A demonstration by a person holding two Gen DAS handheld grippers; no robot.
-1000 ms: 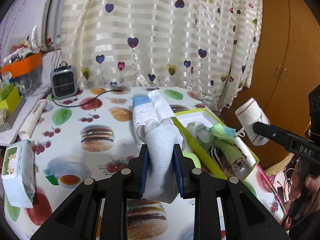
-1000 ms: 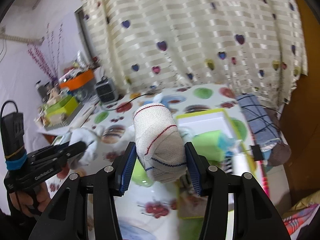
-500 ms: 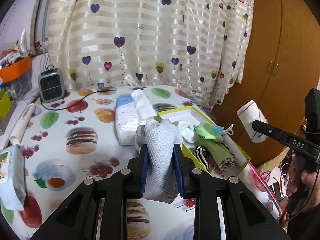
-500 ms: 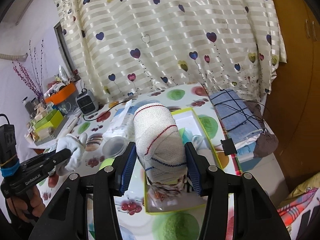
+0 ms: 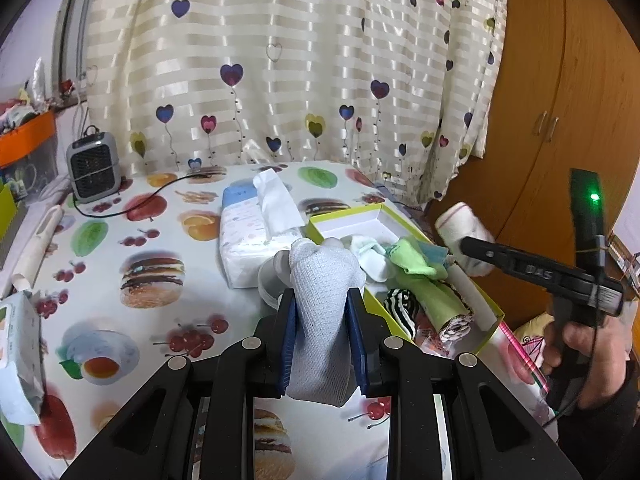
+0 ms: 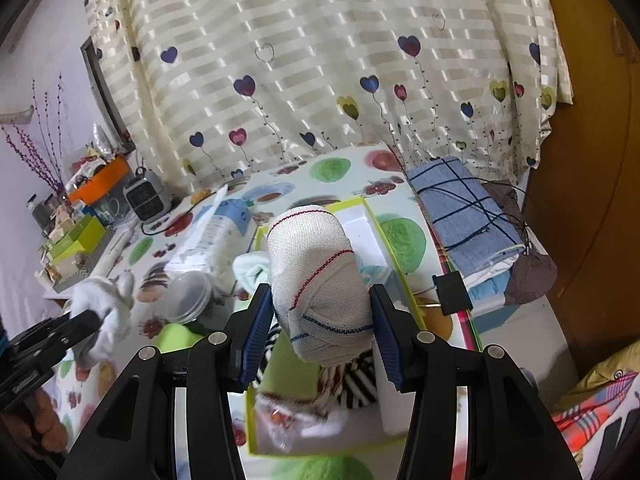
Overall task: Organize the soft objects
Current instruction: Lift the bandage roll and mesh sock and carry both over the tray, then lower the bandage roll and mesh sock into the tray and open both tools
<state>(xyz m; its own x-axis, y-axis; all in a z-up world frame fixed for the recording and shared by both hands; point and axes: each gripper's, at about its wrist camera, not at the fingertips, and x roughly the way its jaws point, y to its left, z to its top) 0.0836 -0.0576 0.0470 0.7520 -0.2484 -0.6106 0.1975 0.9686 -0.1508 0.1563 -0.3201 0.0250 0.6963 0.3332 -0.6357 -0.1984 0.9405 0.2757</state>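
White mesh sock [image 5: 324,312] sits clamped between the left gripper [image 5: 323,336] pads above the fruit-print tablecloth [image 5: 152,240], the yellow-rimmed box [image 5: 344,216] at two o'clock. The right gripper [image 6: 316,320] pinches a rolled cream sock [image 6: 316,276] with red and blue stitching — directly over that box [image 6: 400,280], at six o'clock of the curtain [image 6: 320,60].

Box [image 6: 400,280] contents partly hidden behind rolled sock [image 6: 320,276].
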